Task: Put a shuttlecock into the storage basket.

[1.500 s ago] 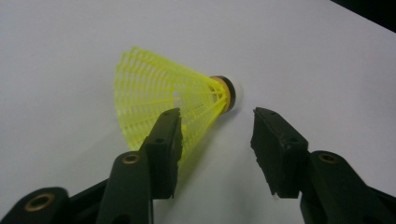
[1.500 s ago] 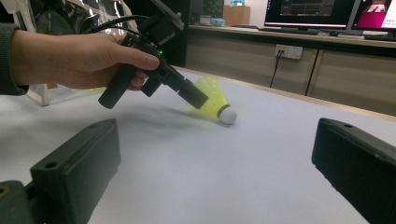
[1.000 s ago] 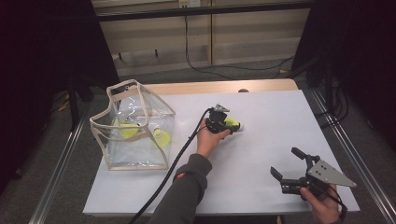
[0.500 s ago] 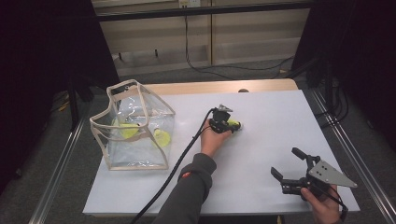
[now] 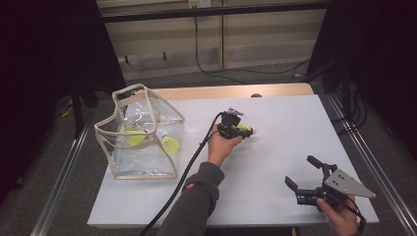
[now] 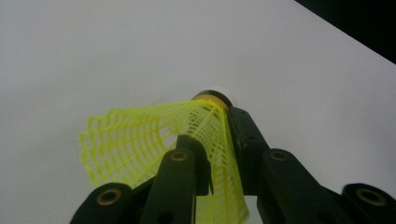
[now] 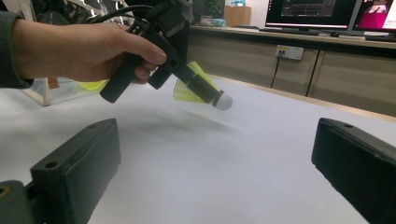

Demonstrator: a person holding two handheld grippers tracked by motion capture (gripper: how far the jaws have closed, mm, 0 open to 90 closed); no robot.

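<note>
The left tool (image 5: 242,131) has just closed its jaws on a yellow shuttlecock (image 6: 187,135), and the mesh skirt is now squashed between the two black jaws with the white cork tip (image 7: 223,101) poking out just past their ends. In the right gripper view the shuttlecock seems to hang a little above the desk (image 5: 275,162), a soft shadow under it, so the pick-up step looks done and the carrying step is in hand. Off to the left tool's side stands a clear bag (image 5: 142,135) with cream trim, its mouth open upward and more yellow shuttlecocks (image 5: 134,136) lying inside; that is the likely place for this one. The next move calls for lifting the shuttlecock high enough to pass the bag's rim, bringing it over the open mouth, and only then parting the jaws. The skirt is light and springy, so the grip should hold firm until it is above the opening. The right tool (image 5: 309,176) waits well apart, near the desk's front edge, its jaws spread wide with nothing between them.
</note>
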